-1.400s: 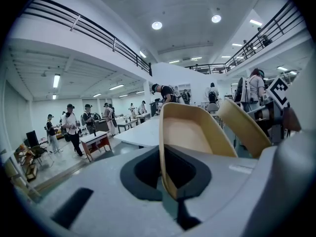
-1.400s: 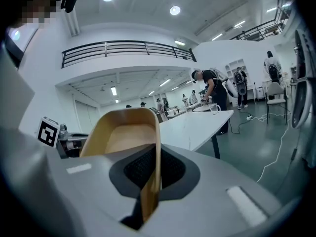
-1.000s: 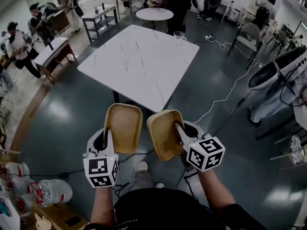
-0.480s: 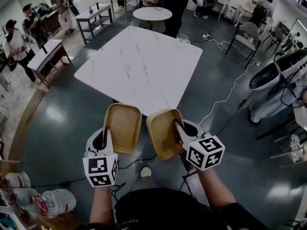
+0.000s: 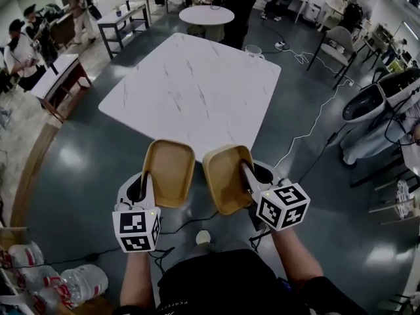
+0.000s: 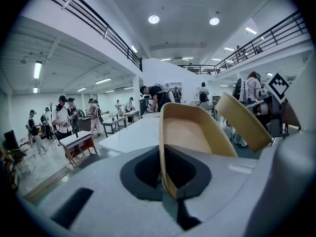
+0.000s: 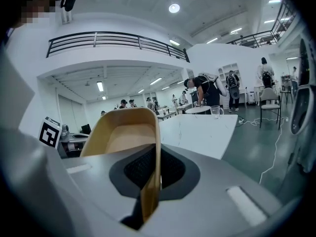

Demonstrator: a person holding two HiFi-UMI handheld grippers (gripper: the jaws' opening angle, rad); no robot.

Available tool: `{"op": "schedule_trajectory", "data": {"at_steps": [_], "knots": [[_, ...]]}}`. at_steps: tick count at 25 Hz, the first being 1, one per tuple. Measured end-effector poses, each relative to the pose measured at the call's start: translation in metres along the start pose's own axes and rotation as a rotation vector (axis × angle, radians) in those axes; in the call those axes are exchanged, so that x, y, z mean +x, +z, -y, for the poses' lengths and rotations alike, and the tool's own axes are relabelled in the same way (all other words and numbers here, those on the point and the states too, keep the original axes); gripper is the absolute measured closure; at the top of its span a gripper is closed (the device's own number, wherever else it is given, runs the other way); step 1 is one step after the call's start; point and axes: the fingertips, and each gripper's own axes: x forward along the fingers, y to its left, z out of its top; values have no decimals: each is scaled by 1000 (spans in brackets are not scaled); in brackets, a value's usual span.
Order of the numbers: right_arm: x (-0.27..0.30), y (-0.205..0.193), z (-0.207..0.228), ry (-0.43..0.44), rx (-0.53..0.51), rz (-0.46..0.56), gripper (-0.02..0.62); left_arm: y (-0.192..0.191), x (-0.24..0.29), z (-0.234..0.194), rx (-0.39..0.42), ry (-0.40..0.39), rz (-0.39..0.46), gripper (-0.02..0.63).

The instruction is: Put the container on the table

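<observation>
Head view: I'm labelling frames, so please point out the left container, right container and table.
left container (image 5: 170,174): head view, inner floor.
right container (image 5: 224,179): head view, inner floor.
table (image 5: 197,90): head view, bare middle of the top.

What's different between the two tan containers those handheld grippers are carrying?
The left container is pinched at its left rim by the left gripper; the right container at its right rim by the right gripper. The right container tips inward more; the left lies flatter. Both are tan, empty and off the white table.
</observation>
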Motion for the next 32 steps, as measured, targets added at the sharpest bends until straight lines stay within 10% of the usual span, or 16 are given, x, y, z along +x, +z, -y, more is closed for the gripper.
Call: {"op": "schedule_trajectory", "data": {"at_steps": [32], "knots": [[129, 52, 125, 6, 11, -88, 592, 34, 176, 2, -16, -1, -115, 603]]}}
